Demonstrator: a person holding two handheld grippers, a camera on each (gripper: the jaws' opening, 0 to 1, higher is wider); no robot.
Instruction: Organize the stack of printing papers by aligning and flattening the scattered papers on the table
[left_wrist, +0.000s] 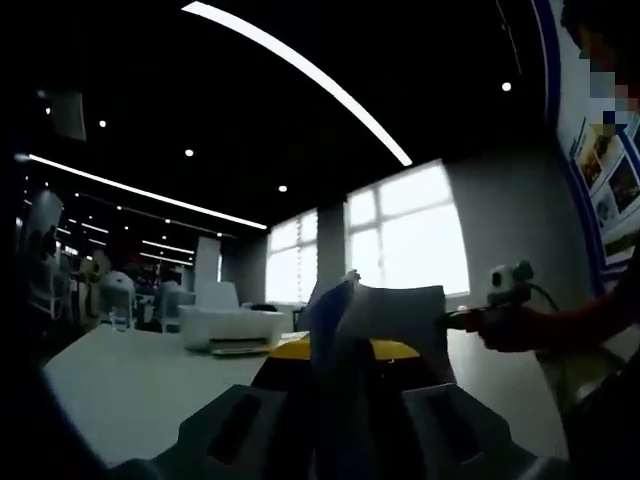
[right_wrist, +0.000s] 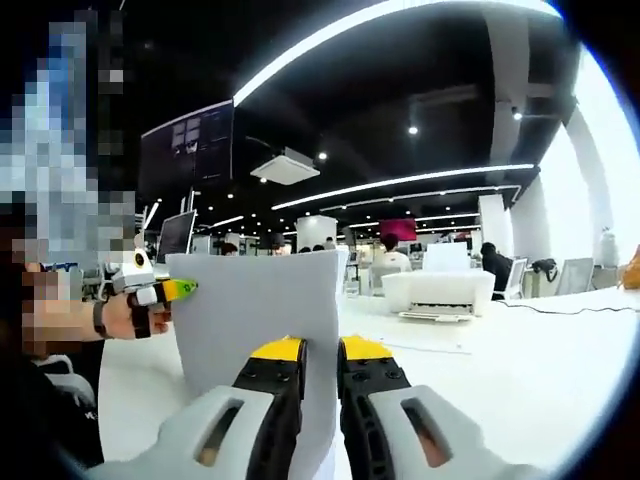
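Upright, the paper stack (right_wrist: 262, 310) sits pinched between the right gripper's (right_wrist: 320, 350) jaws.

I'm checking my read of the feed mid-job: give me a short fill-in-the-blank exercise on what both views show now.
1. The stack of papers is held ____ above the table, not lying flat.
2. The right claw is ____ on the stack's near edge.
3. The white machine on the table behind the stack is a ____.
4. In the right gripper view, the left claw meets the stack at its ____ edge.

Missing words: upright; shut; printer; left
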